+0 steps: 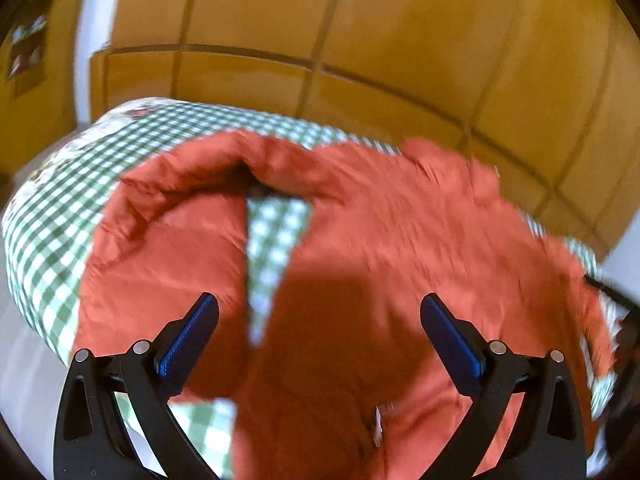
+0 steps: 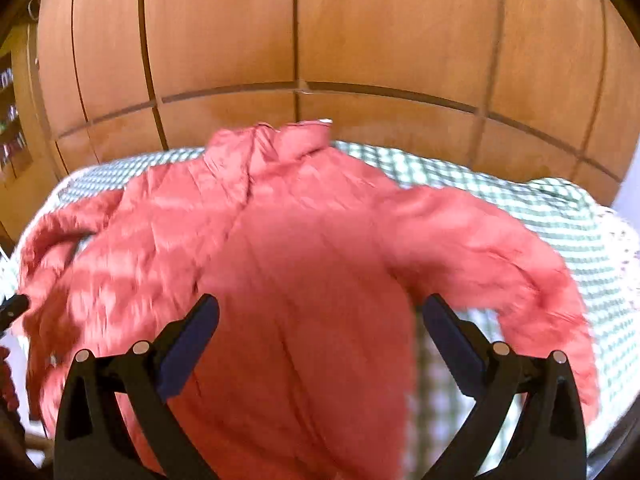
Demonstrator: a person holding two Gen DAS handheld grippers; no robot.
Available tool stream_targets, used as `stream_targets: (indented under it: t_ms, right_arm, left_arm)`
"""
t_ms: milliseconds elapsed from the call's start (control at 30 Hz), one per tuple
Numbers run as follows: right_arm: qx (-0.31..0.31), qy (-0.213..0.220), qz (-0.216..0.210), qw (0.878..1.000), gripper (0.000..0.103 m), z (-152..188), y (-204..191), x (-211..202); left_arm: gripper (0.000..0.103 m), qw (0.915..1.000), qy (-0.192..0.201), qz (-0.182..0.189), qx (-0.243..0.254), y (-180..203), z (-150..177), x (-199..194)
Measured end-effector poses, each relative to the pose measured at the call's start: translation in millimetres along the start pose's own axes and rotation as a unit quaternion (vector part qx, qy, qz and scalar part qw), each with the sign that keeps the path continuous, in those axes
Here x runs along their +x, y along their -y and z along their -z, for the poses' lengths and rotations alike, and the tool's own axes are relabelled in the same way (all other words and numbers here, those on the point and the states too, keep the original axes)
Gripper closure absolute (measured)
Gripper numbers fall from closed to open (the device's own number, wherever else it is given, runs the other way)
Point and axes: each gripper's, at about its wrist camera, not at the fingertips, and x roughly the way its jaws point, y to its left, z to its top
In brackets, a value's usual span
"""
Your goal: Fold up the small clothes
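You are looking at a wooden panelled wardrobe [image 2: 320,40] filling the far side of both views, and in front of it a green-and-white checked cloth [image 1: 60,220] covering the surface you are working on. The red shirt [image 2: 300,260] is lying spread across most of that cloth, its body running from the near edge toward the far side.

In the right wrist view the collar end is bunching up at the far side, and one sleeve [image 2: 520,256] is curving out to the right and back toward the near edge. In the left wrist view another sleeve [image 1: 160,240] is lying on the left, with a narrow wedge of checked cloth showing between it and the body. The frames are blurring, so seams and buttons are too soft to make out.

You are probably dealing with a light, thin, limp woven fabric: it is creasing everywhere and draping flat, so it will likely sag from any single pinch and slide easily over the cloth beneath. You are better off taking it at a doubled edge, such as a cuff, hem or shoulder seam, where the pads can bite two layers.

The left gripper [image 1: 320,320] is hanging just over the shirt's near part with its jaws spread wide, pinching nothing. The right gripper [image 2: 320,320] is likewise spread wide above the body, gripping nothing.
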Motion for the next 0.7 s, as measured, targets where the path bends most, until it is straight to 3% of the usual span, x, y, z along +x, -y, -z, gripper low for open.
stream_targets:
  t_ms: [133, 233, 333, 433, 500, 600, 633, 700]
  right_arm:
    - [0.001, -0.024, 0.041, 0.999, 0.002, 4, -21, 56]
    - [-0.007, -0.036, 0.053, 0.998, 0.002, 27, -12, 82]
    - [-0.045, -0.016, 0.072, 0.996, 0.002, 43, -8, 82]
    - [-0.058, -0.005, 0.083, 0.995, 0.002, 48, -5, 80]
    - [-0.052, -0.001, 0.078, 0.996, 0.002, 50, -3, 81]
    - [-0.055, -0.002, 0.083, 0.995, 0.002, 51, -6, 83]
    - [-0.056, -0.003, 0.084, 0.995, 0.002, 51, -7, 85]
    - [-0.055, -0.003, 0.083, 0.995, 0.002, 51, -7, 85]
  left_arm:
    - [0.003, 0.9962, 0.037, -0.036, -0.069, -31, -24, -1]
    - [0.003, 0.9912, 0.058, -0.028, -0.116, -51, -34, -2]
    - [0.003, 0.9835, 0.058, 0.001, -0.171, -71, -40, 7]
    - [0.003, 0.9649, 0.052, 0.061, -0.250, -94, -43, 20]
    - [0.003, 0.9418, 0.049, 0.096, -0.319, -113, -47, 33]
    - [0.003, 0.8817, 0.042, 0.147, -0.446, -147, -46, 56]
    - [0.003, 0.8546, 0.035, 0.153, -0.495, -161, -44, 65]
    - [0.003, 0.8250, 0.028, 0.144, -0.546, -176, -40, 75]
